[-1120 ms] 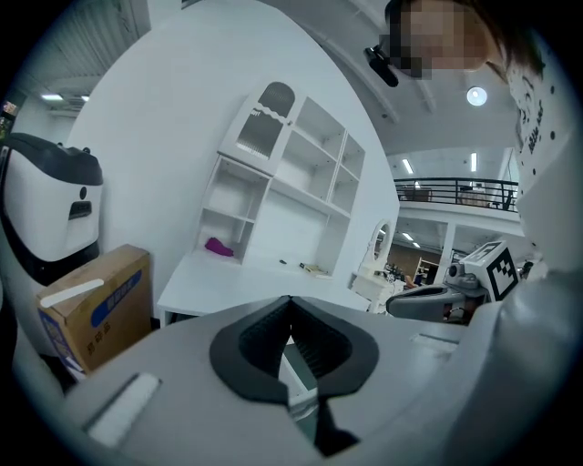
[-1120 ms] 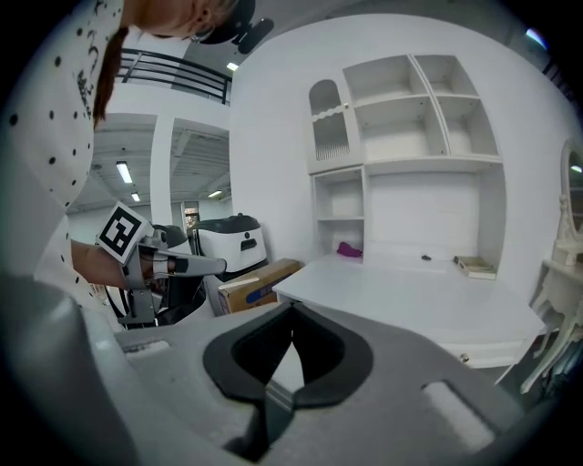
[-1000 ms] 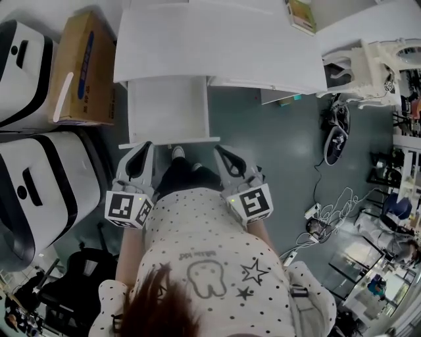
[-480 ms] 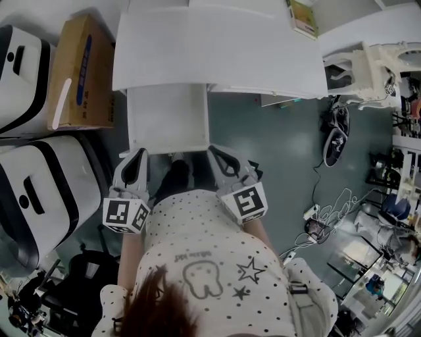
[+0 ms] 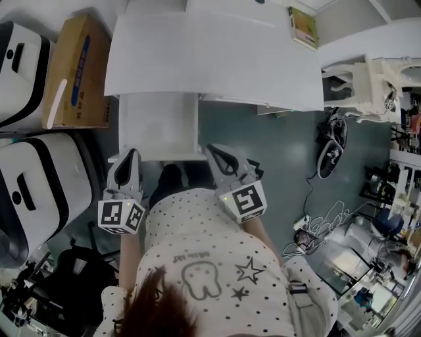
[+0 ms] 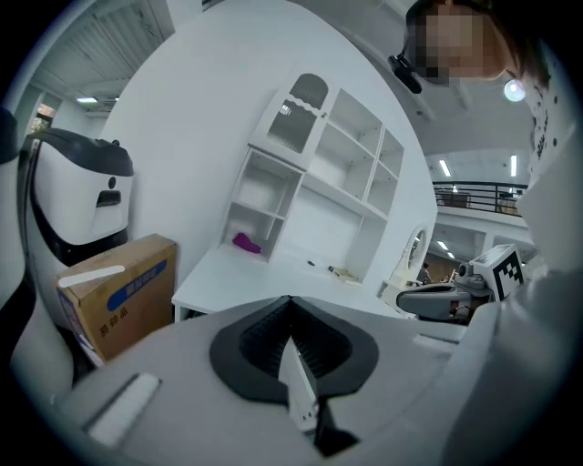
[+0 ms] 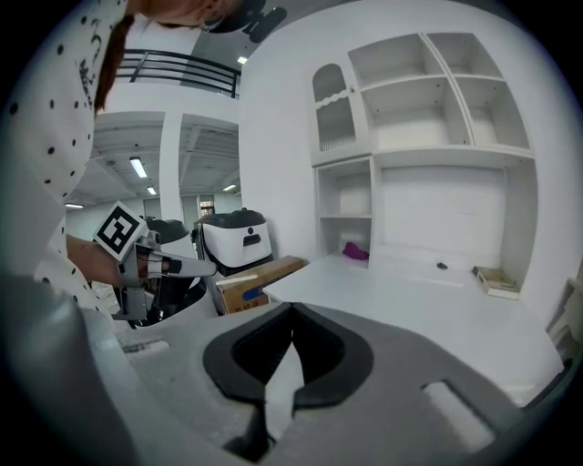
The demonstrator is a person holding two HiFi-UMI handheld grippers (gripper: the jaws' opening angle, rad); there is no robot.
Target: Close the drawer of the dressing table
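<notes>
The drawer [image 5: 158, 125] stands partly pulled out from under the white worktop [image 5: 210, 52] of the dressing table, its front edge towards me. My left tool [image 5: 129, 155] sits at the left end of that front edge and my right tool [image 5: 214, 150] at the right end. Whether either tip actually presses on the drawer I cannot tell. Both tools are fully closed, jaw against jaw, with nothing gripped in either one. Left of the drawer a cardboard box [image 5: 71, 72] stands on the floor. Well to the right of the drawer a pair of shoes [image 5: 331, 148] lies on the floor. Beyond the drawer, far right on the worktop, lies a book [image 5: 302, 18].
</notes>
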